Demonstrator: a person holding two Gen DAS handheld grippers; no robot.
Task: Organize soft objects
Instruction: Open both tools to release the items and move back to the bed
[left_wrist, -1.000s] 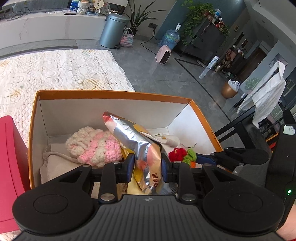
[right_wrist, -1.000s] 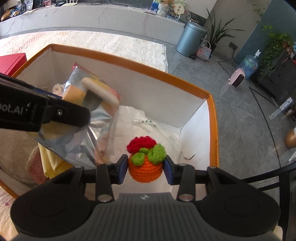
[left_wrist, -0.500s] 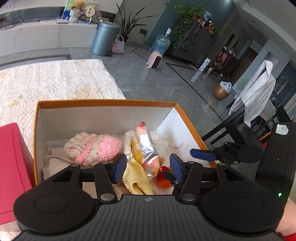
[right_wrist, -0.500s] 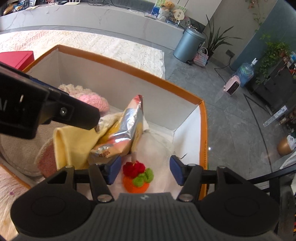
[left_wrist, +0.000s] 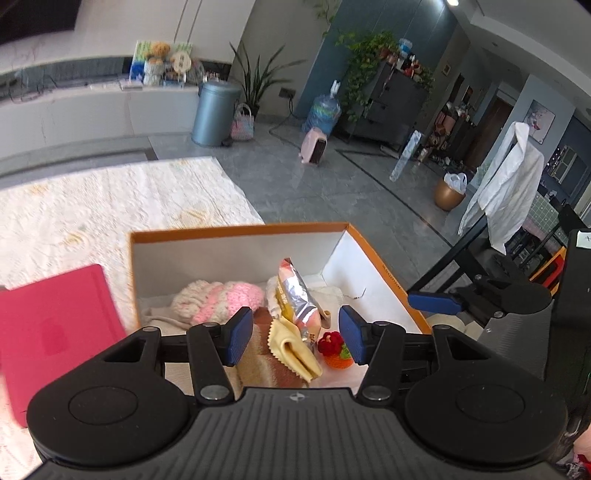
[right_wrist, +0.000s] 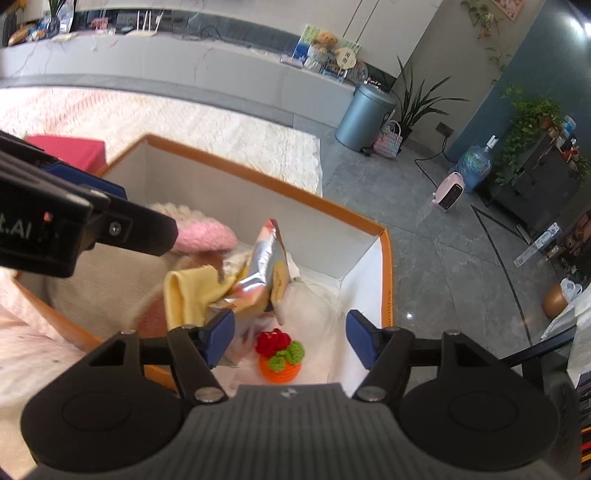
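Both grippers are let go and hold nothing: the left gripper (left_wrist: 295, 338) is open, and the right gripper (right_wrist: 290, 338) is opening its jaws. Below them, the crochet flower pot (right_wrist: 280, 356) sits in the orange box (right_wrist: 386, 280). The snack bag (right_wrist: 264, 273) leans and may tip onto it.

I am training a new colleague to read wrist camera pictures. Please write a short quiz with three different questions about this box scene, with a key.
1. True or false: the left gripper grips the foil snack bag.
2. Which thing lies nearest the right gripper? A) pink knitted piece B) crocheted orange pot C) yellow cloth
3. Fill in: the soft things lie inside the ____-rimmed box.

Key:
1. False; its jaws stand apart from the bag.
2. B; the jaws are opening, and the pot lies loose below them.
3. Orange.
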